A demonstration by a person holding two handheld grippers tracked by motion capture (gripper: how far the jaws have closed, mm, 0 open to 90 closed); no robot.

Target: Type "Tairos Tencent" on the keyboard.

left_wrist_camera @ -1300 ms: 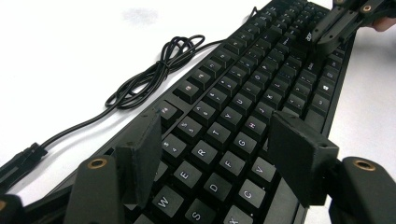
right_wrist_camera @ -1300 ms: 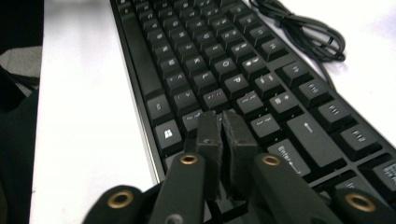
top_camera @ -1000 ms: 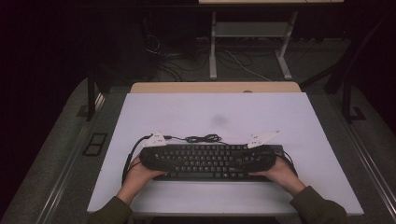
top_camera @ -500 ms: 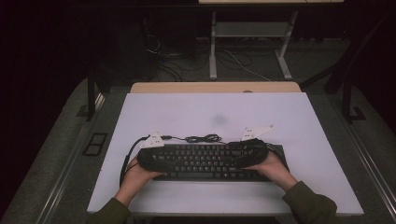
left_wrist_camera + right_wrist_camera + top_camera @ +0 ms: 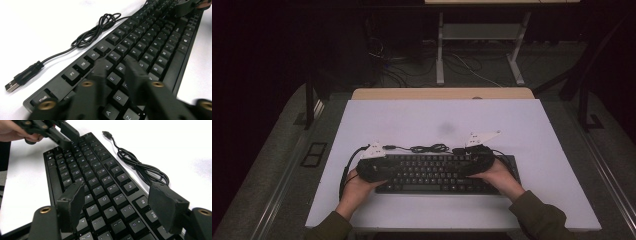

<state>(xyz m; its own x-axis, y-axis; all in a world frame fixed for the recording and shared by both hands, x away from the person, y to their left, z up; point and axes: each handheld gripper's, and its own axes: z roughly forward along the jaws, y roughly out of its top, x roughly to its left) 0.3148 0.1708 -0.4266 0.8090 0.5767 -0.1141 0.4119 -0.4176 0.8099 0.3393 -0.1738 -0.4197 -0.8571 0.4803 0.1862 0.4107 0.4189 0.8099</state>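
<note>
We see right gripper [image 5: 464, 161] now further in over keyboard [image 5: 432, 172], off right end where it sat a second ago, hand shifted toward middle. Its jaws now wide, spread above keys in right gripper view, nothing between pads. Left gripper [image 5: 117, 72] jaws just closing, now narrow gap over letter keys, nothing clamped between. Right end of keyboard now uncovered.
</note>
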